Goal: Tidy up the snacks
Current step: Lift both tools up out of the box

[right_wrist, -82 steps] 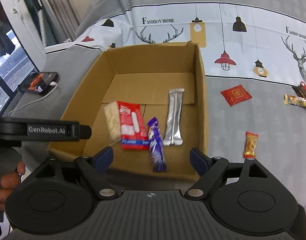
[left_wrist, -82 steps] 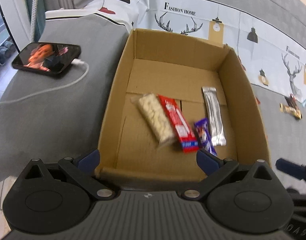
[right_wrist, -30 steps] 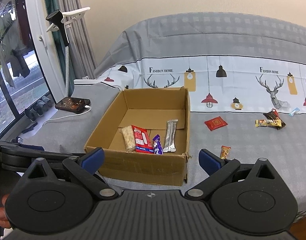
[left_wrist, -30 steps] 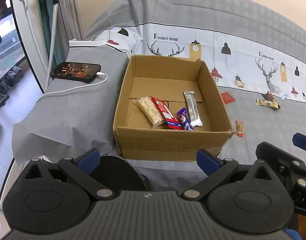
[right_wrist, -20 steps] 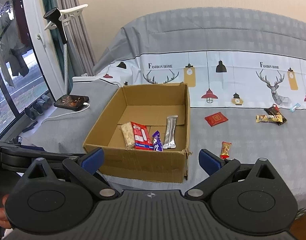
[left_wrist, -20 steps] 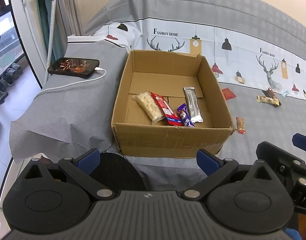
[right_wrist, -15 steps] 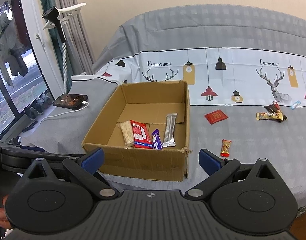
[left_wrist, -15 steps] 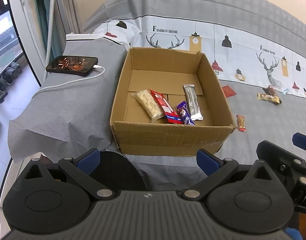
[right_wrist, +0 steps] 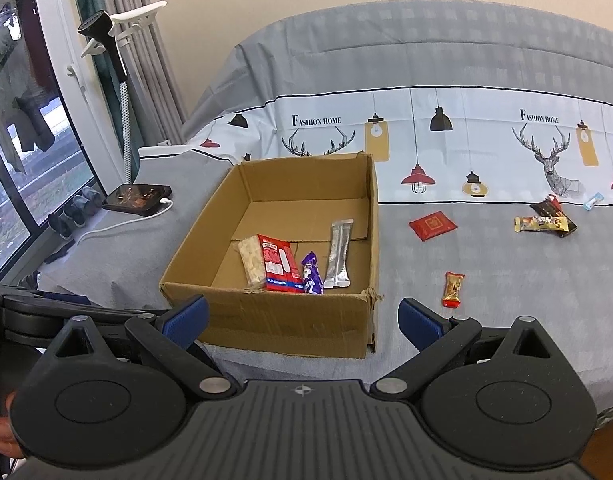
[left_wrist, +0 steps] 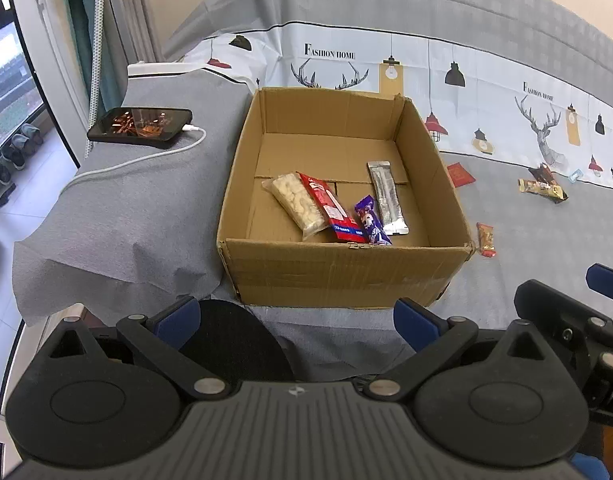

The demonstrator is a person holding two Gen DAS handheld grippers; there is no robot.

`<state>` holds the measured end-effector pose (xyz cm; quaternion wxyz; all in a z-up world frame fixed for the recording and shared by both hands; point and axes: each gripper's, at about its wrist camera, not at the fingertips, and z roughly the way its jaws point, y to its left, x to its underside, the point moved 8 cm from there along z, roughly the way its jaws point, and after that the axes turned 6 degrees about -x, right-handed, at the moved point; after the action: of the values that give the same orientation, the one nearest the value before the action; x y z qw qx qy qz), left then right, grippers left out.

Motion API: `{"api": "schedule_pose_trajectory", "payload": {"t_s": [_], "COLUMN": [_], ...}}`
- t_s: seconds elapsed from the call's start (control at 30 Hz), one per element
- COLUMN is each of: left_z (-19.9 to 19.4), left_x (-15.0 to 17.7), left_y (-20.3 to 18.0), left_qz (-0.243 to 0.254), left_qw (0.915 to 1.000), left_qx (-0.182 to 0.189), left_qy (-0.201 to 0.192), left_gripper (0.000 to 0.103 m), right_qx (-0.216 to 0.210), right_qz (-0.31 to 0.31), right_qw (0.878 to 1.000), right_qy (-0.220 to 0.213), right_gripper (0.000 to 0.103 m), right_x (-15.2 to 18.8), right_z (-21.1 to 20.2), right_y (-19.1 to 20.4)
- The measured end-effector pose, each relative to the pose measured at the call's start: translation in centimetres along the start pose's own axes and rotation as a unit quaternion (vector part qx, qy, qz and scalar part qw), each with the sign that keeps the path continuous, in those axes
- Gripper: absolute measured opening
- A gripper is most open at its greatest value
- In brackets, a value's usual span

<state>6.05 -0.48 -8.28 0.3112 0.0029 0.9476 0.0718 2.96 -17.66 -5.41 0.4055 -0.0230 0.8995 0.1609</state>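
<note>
cardboard box already holds four packets, so with both the left tongs and right tongs spread wide and empty, the right should best reach for the orange-red snack lying just beside the box on the grey surface.

- Brown cardboard box, plain.
- Inside the box: pale snack pack, red packet, purple wrapper, silver sachet.
- Right of the box: red square packet, orange-red candy.
- Grey bed cover with a white band of deer and lamps.
- Blue fingers.
</note>
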Motion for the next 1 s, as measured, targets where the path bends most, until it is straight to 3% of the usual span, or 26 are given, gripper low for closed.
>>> {"api": "schedule_pose_trajectory", "payload": {"t_s": [1.0], "left_z": [2.3], "left_x": [-1.1], "left_y": [-3.2], "left_qz": [0.031], "left_qw": [0.999], "left_qx": [-0.014], "left_qy": [0.028], "left_gripper": [0.103], "right_qx": [-0.005], "right_qz": [0.046], "right_qw": [0.999], "right_qy": [0.018], "right_gripper": [0.1], "right_x": [0.8], "right_z": [2.1], "right_y": [-4.0]}}
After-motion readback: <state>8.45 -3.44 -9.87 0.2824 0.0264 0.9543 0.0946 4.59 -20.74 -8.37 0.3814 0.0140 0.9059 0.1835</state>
